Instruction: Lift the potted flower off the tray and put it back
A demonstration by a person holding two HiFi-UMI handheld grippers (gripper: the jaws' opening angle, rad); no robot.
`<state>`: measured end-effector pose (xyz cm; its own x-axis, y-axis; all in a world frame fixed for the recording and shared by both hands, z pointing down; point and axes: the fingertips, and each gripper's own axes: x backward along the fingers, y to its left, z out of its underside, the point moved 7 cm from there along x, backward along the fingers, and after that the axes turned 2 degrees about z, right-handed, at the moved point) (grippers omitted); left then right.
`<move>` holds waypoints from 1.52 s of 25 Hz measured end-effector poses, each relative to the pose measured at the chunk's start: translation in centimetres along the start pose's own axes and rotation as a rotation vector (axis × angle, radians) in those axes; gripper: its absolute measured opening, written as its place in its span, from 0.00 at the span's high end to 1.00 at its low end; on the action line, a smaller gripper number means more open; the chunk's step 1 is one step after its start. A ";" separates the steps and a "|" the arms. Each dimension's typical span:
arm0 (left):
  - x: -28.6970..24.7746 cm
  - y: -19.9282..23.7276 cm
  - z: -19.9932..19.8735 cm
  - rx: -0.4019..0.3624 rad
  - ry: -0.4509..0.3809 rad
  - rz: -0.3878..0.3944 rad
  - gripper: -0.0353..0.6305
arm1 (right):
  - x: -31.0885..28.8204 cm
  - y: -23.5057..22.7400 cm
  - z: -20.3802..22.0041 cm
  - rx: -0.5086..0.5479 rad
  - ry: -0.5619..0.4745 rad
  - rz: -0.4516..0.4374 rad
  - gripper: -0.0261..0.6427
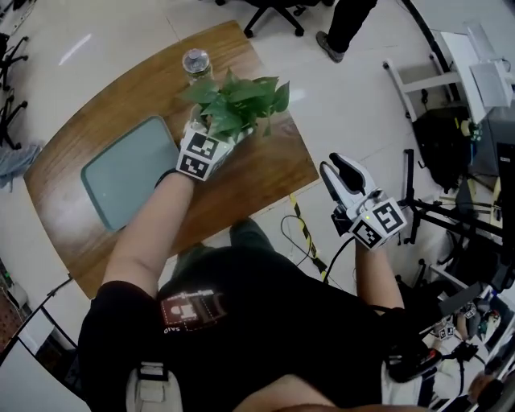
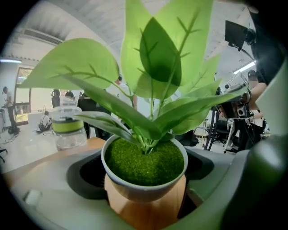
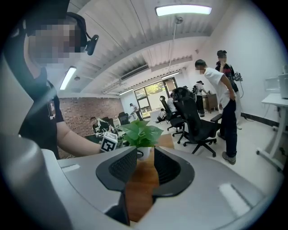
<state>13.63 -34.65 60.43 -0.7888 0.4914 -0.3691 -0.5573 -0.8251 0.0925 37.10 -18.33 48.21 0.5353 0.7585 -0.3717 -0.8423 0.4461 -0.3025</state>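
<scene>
The person's black shirt [image 1: 265, 322] filled the near edge of the head view, with 2 bare forearms reaching out from it. The left gripper [image 1: 216, 135] was over the wooden table [image 1: 257, 177], its 2 jaws spread wide and closed against the sides of the white pot [image 2: 144, 188] of the potted flower [image 1: 237, 100]. The mossy top and broad green leaves rose straight up between the jaws. The pot was off the grey-green tray [image 1: 133, 169], just to the tray's right and over bare wood. Whether it rested on the table or hung above it could not be told.

A clear jar with a green band [image 1: 195, 63] stood at the table's far edge, just beyond the leaves.

The right gripper [image 1: 338, 167] was well to the right, out past the table's edge and above the floor. Its jaws stood a little apart and held no object, with table wood and the distant plant showing through the gap. A yellow-and-black striped cable [image 1: 304, 229] ran across the floor near it, and a black office chair [image 1: 278, 12] stood far beyond the table.
</scene>
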 end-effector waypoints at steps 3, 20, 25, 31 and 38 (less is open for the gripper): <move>-2.2 0.2 1.7 0.005 0.022 -0.011 0.20 | 1.0 -1.9 1.1 -0.020 0.006 0.030 0.77; -2.0 0.1 4.1 0.091 0.066 -0.008 0.19 | 1.0 -2.6 2.0 -0.034 0.028 0.045 0.77; 5.0 -0.6 3.2 0.160 0.033 -0.015 0.20 | -0.6 1.1 -0.2 0.016 0.011 0.002 0.77; 17.5 1.5 0.3 0.180 -0.083 -0.091 0.22 | -5.1 6.7 -4.7 0.109 -0.021 -0.094 0.78; 35.6 4.1 -2.0 0.214 -0.203 -0.291 0.52 | -11.4 16.4 -9.0 0.194 -0.035 -0.248 0.81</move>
<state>-16.24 -21.10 45.82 -0.6138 0.7582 -0.2199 -0.7888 -0.5777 0.2098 17.82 -23.94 39.59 0.7262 0.6297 -0.2760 -0.6846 0.6994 -0.2054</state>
